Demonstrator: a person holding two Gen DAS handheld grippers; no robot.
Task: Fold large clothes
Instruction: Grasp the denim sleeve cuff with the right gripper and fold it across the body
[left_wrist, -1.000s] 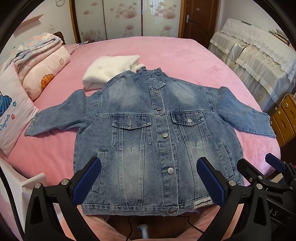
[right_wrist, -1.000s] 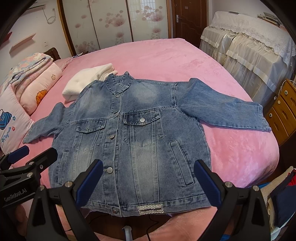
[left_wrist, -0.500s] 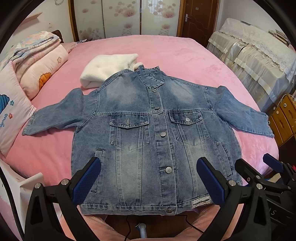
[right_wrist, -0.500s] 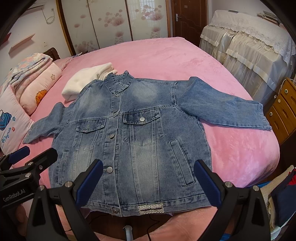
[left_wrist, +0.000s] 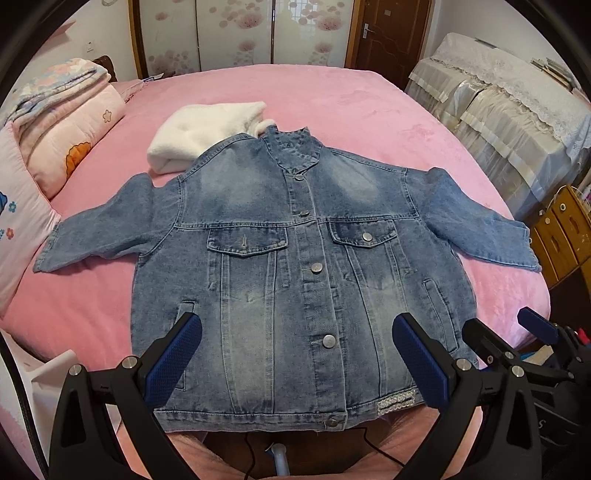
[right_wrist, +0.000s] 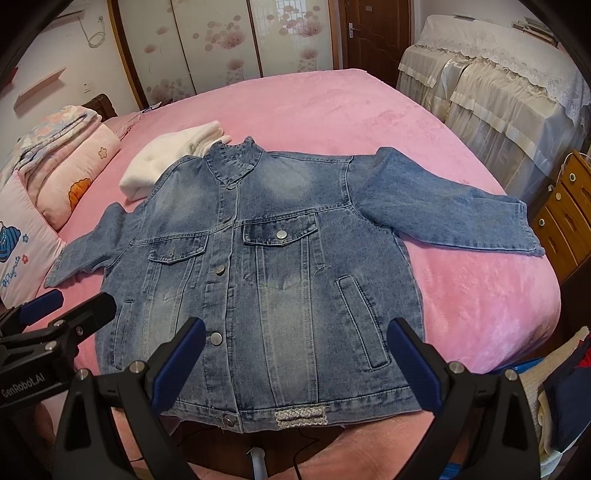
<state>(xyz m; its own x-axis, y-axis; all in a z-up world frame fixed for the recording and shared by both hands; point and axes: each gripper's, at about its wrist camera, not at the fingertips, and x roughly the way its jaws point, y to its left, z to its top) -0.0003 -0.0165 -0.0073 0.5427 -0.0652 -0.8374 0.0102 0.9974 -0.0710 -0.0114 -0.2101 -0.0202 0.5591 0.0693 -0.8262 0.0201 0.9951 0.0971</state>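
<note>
A blue denim jacket (left_wrist: 295, 266) (right_wrist: 266, 266) lies flat and buttoned on the pink bed (left_wrist: 351, 99) (right_wrist: 332, 107), front up, both sleeves spread out, hem at the near edge. My left gripper (left_wrist: 295, 354) hovers open above the hem, holding nothing. Over the same hem, further right, my right gripper (right_wrist: 295, 358) is open and empty too. Each gripper shows at the edge of the other's view: the right gripper (left_wrist: 517, 343) at right, the left gripper (right_wrist: 59, 314) at left.
A folded white fleece garment (left_wrist: 207, 136) (right_wrist: 170, 162) lies behind the jacket's collar, partly under it. Pillows and folded quilts (left_wrist: 62, 122) line the left side. A lace-covered piece of furniture (left_wrist: 498, 96) and a wooden drawer chest (left_wrist: 565, 229) stand right of the bed.
Both grippers have shifted only slightly; the jacket sits a little higher and more central in the left wrist view. Both stay open, and the jacket has not moved.
</note>
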